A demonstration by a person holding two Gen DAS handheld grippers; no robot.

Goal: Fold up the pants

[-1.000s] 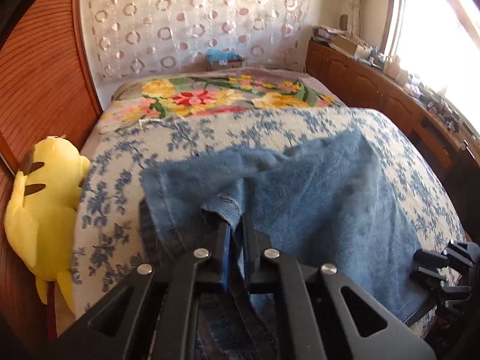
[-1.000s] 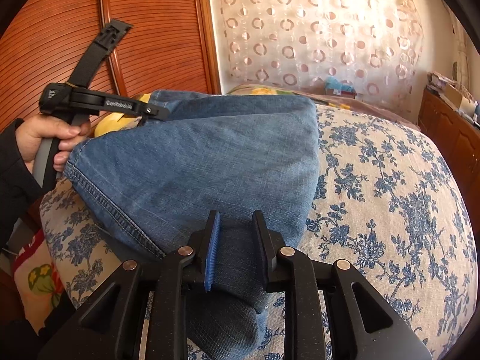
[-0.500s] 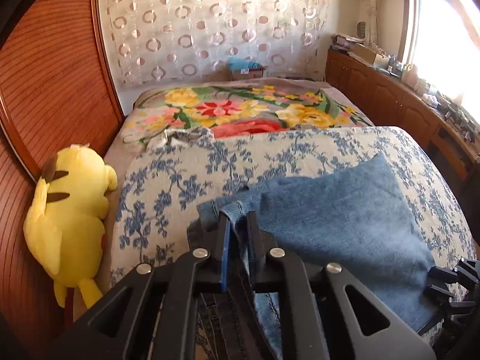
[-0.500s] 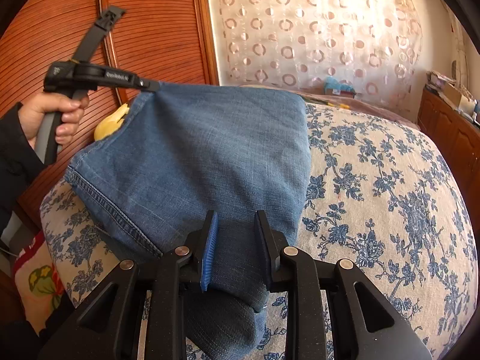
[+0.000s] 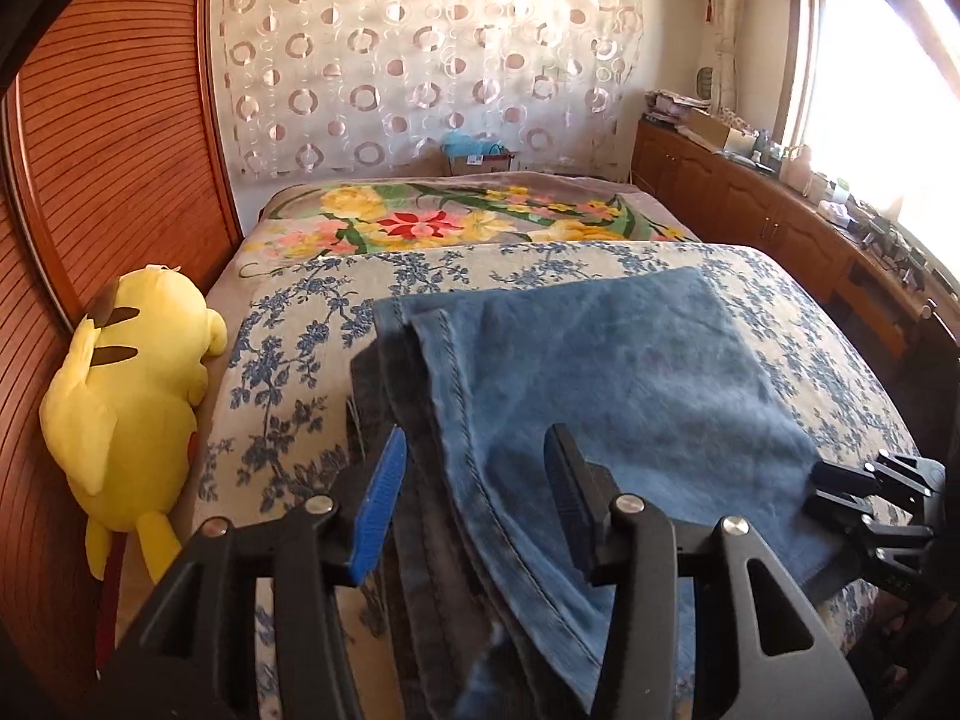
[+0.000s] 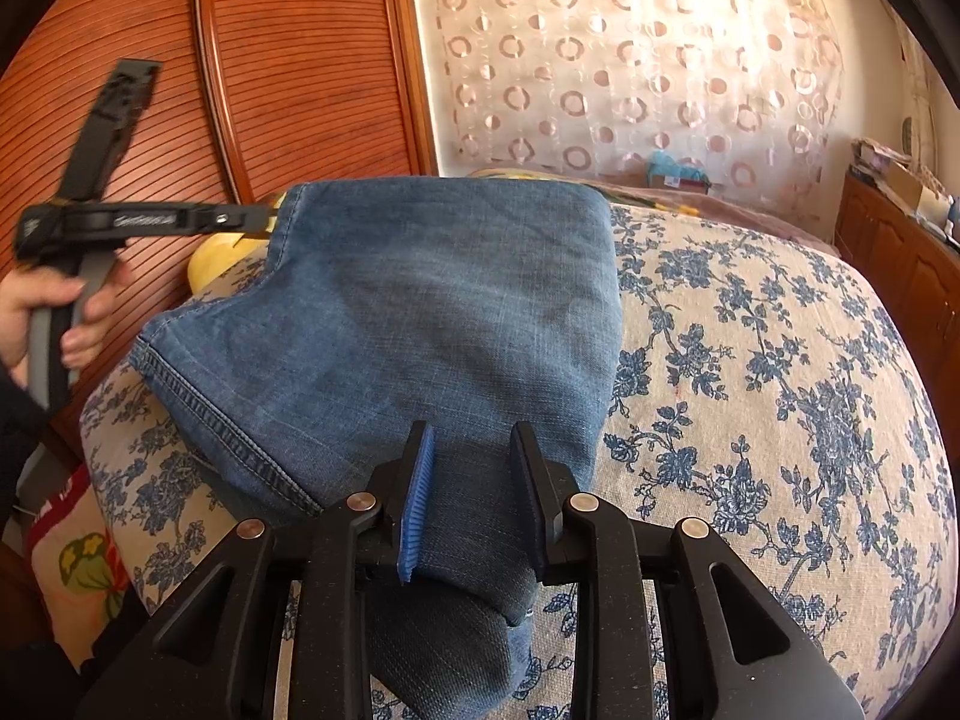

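Blue denim pants (image 5: pixel 630 372) lie folded on the floral bedspread (image 5: pixel 288 360). My left gripper (image 5: pixel 475 435) hovers over their stitched near-left edge. Its jaws are opening and stand well apart; the denim lies under them and neither pad presses it. From the right wrist view, the left gripper (image 6: pixel 264 222) sits at the far-left corner of the pants (image 6: pixel 420 300), held by a hand (image 6: pixel 36 306). My right gripper (image 6: pixel 472 429) is shut on a bunched fold at the near edge. It shows again as the right gripper (image 5: pixel 816 486) at the pants' right edge.
A yellow plush toy (image 5: pixel 132 396) lies against the ribbed wooden panel (image 5: pixel 120 150) left of the bed. A bright flowered blanket (image 5: pixel 456 216) covers the far end. Wooden cabinets (image 5: pixel 780 222) with clutter run along the right, under the window.
The left gripper carried the lifted denim edge across, set it down and opened off it. The pants now lie flatter. The right gripper stayed in place, still clamped on its fold.
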